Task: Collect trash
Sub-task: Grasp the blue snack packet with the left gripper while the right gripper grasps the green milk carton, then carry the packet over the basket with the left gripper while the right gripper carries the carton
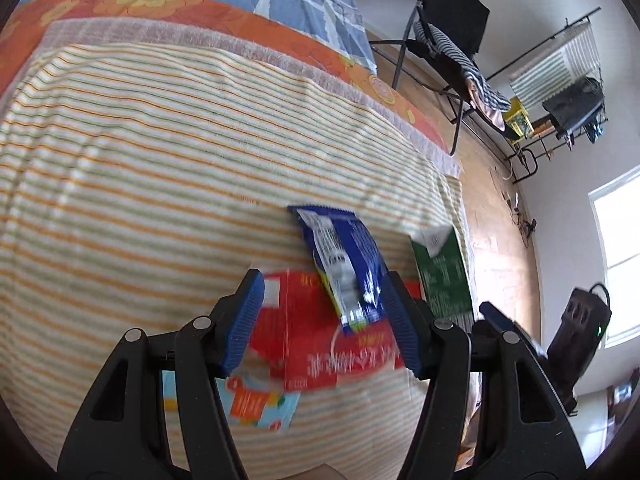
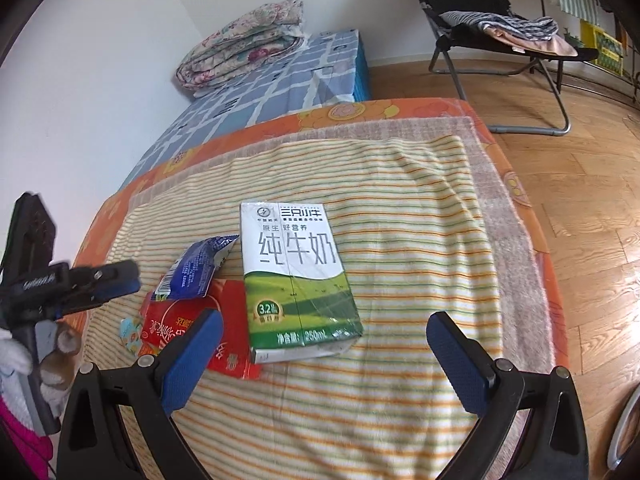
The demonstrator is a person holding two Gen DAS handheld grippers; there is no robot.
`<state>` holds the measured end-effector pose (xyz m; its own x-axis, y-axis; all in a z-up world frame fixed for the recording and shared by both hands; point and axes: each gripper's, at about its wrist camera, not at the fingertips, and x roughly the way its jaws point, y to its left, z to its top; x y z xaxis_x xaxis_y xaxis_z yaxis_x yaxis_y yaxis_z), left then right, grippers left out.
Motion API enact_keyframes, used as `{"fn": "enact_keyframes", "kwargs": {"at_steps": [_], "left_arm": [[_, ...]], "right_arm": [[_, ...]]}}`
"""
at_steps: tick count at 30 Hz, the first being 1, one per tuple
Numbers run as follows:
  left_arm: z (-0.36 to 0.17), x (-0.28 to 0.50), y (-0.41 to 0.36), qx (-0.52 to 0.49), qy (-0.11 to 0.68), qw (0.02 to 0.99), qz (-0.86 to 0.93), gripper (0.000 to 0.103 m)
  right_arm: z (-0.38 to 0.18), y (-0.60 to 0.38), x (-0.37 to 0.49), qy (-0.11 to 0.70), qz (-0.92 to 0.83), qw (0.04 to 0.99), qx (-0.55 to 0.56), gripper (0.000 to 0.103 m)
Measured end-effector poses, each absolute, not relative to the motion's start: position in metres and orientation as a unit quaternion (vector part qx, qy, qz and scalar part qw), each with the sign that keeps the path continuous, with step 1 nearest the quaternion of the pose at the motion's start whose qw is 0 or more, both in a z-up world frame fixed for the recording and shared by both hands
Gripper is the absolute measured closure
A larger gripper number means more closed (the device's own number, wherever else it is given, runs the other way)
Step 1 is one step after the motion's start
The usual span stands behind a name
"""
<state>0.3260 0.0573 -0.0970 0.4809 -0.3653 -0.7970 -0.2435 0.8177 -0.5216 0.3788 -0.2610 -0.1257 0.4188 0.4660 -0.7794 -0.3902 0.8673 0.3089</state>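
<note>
Trash lies on a striped towel [image 2: 400, 240] over a bed. A green and white milk carton [image 2: 296, 280] lies flat, just ahead of my right gripper [image 2: 326, 360], which is open and holds nothing. To its left, a blue wrapper [image 1: 344, 264] rests on a red package [image 1: 320, 352], with a light blue wrapper [image 1: 256, 404] under that. My left gripper [image 1: 322, 320] hovers open over this pile, its pads either side of the blue wrapper's near end without pressing it. The left gripper [image 2: 120, 280] also shows at the left edge of the right wrist view.
An orange flowered sheet [image 2: 132, 188] and a blue checked mattress [image 2: 280, 84] with a folded quilt [image 2: 244, 40] lie beyond the towel. A folding chair [image 2: 500, 32] with clothes stands on the wooden floor [image 2: 580, 220] to the right. A drying rack [image 1: 560, 92] stands by the wall.
</note>
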Motion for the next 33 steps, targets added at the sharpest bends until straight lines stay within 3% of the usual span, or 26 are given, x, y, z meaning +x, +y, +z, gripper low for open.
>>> {"fn": "enact_keyframes", "kwargs": {"at_steps": [18,21,23,27,33], "left_arm": [[-0.123,0.364,0.023,-0.282,0.523,0.803,-0.056,0.041],[-0.123,0.364,0.019,-0.282,0.519,0.805,-0.057,0.054],[-0.123,0.364,0.017,-0.277,0.516,0.809,-0.054,0.055],[-0.117,0.361,0.014,-0.276,0.5,0.819,-0.05,0.063],[-0.1,0.354,0.008,-0.246,0.482,0.84,-0.043,0.065]], "right_arm": [[-0.158,-0.26,0.401,0.506,0.258,0.819,0.075,0.001],[-0.157,-0.26,0.4,0.503,0.261,0.821,0.074,0.007],[-0.156,-0.258,0.399,0.502,0.269,0.818,0.076,0.013],[-0.151,-0.252,0.394,0.498,0.282,0.816,0.073,0.034],[-0.137,-0.245,0.381,0.471,0.278,0.836,0.036,0.035]]}}
